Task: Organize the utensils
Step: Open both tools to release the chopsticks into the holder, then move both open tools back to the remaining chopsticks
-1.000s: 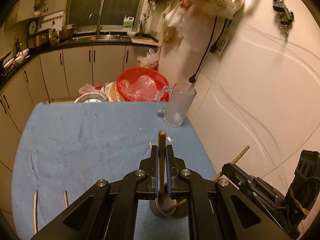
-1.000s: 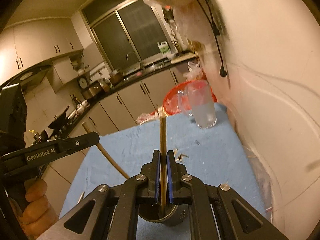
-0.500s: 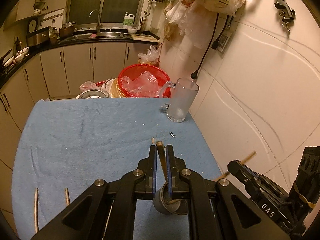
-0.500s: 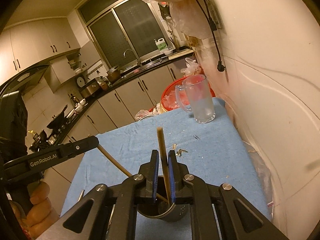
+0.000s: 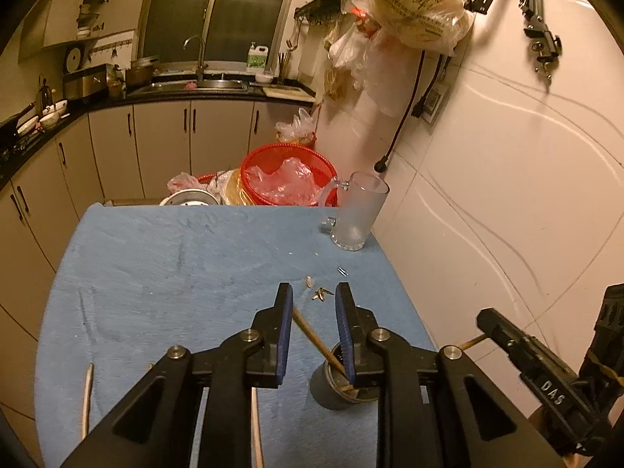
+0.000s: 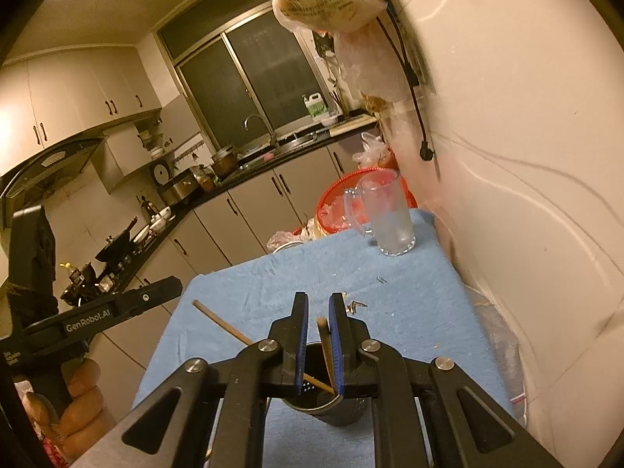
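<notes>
Bench under a blue cloth

A blue cloth (image 5: 163, 273) is covering the bench; a frosted glass mug (image 5: 358, 214) is standing at its far right corner, a dark metal cup (image 5: 331, 390) is sitting near the front, small scraps (image 5: 321, 293) are lying mid-cloth, and pale sticks (image 5: 87, 394) are resting front left.

Warm yellow-orange indoor light throughout; scene moderately dim. Ceiling lamp glimpsed at top left corner of right wrist view. Window panes (image 5: 218, 4) dark. White wall (image 5: 507, 156) lit brightest, mild glare noted. Heavy fisheye bending recorded: cabinet lines and worktop (image 5: 175, 265) edges curved, black vignette at corners. Motion blur seen along wall in right wrist view. Near black arms underexposed, detail lost.
</notes>
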